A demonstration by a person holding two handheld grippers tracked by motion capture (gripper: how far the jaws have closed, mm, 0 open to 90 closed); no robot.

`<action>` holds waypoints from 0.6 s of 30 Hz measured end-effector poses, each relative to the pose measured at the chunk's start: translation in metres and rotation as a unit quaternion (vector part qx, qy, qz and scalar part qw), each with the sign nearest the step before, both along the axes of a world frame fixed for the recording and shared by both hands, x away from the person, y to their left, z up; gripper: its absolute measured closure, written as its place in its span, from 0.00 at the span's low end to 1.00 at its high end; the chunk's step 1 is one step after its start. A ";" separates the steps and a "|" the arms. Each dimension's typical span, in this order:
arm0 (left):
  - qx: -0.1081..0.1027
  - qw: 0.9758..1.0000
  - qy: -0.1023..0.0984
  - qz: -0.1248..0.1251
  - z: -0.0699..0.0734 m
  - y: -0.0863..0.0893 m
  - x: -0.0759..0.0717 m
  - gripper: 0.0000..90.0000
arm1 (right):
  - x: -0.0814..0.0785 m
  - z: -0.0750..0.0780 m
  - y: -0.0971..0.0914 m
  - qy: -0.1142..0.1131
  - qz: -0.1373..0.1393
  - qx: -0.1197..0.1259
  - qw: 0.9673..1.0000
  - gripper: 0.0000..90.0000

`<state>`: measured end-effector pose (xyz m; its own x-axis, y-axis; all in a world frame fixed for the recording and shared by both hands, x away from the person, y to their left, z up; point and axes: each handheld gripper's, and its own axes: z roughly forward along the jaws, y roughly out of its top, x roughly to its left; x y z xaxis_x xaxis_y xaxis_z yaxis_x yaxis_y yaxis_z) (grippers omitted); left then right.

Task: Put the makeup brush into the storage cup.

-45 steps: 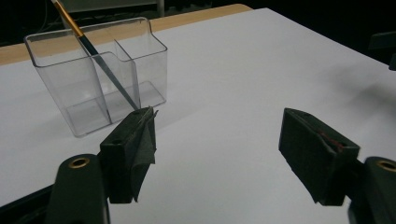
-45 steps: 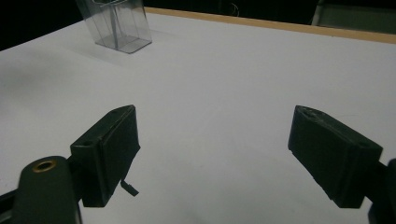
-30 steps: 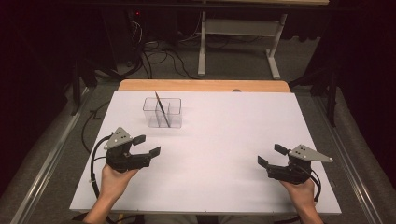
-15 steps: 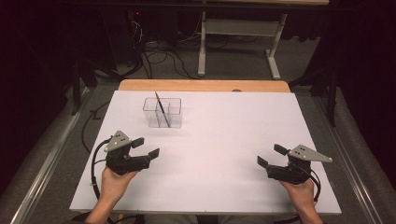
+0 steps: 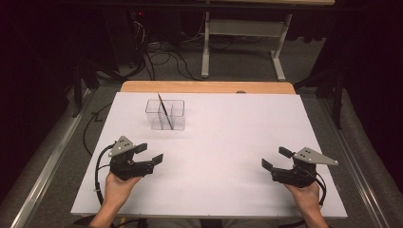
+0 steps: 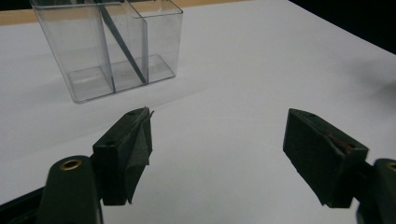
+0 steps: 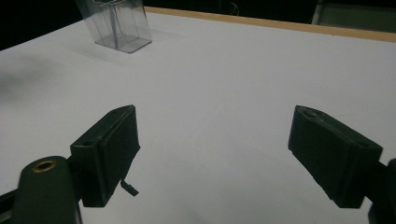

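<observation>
Both grippers sit low over the white table (image 5: pixel 228 142), each held in a hand at the person's edge, and neither has anything in it. The left gripper (image 5: pixel 151 154) has its jaws spread wide — in the left gripper view the two black pads stand well apart with only bare table between them. The right gripper (image 5: pixel 273 159) is the same: jaws wide apart, nothing clamped.

The thing nearest the work is the clear box (image 5: pixel 165 114), a two-compartment holder standing upright ahead of the left gripper and a little to its right, near but not touching. A thin dark stick (image 5: pixel 162 108) leans tilted inside it; it seems to rest by the middle divider, though which compartment its foot sits in is hard to tell. From the right gripper the box lies well off, ahead and far to the left, as the right gripper view shows it (image 7: pixel 115 24) at the top corner.

As a judgement, the handling has not yet begun or is at rest — the stick is in the box, no grasp is made, and the left gripper is the one placed to reach it.
</observation>
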<state>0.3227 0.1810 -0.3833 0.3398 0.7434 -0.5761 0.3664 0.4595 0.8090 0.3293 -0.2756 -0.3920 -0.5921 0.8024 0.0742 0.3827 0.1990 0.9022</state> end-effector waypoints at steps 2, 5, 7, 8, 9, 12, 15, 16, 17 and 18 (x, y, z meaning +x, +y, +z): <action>-0.001 1.000 0.004 0.007 -0.004 0.001 0.002 0.26 | 0.000 0.000 0.000 -0.001 0.000 0.000 1.000 0.19; -0.001 1.000 0.009 0.019 -0.007 0.003 0.005 0.26 | -0.001 0.001 0.000 -0.001 0.000 0.002 1.000 0.19; 0.003 1.000 0.012 0.019 -0.008 0.004 0.006 0.26 | -0.001 0.001 0.000 -0.001 0.001 0.002 1.000 0.19; 0.008 1.000 0.012 0.017 -0.009 0.003 0.006 0.26 | -0.001 0.001 0.000 -0.002 0.001 0.002 1.000 0.19; 0.013 1.000 0.012 0.018 -0.009 0.002 0.006 0.25 | -0.001 0.001 0.000 -0.002 0.000 0.003 1.000 0.19; 0.024 1.000 0.007 0.017 -0.008 0.000 0.005 0.24 | -0.001 0.001 0.001 -0.001 -0.001 0.002 1.000 0.19; 0.024 1.000 0.011 0.014 -0.009 0.000 0.005 0.24 | -0.001 0.000 0.001 0.000 -0.002 0.001 1.000 0.19; 0.023 1.000 0.012 0.016 -0.008 0.000 0.006 0.24 | -0.001 0.000 0.000 -0.001 -0.002 0.001 1.000 0.19; 0.022 1.000 0.013 0.016 -0.008 0.001 0.006 0.25 | -0.001 0.000 0.000 -0.001 -0.002 0.001 1.000 0.19; 0.016 1.000 0.015 0.018 -0.008 0.001 0.006 0.25 | -0.001 0.000 0.000 -0.001 -0.002 0.002 1.000 0.19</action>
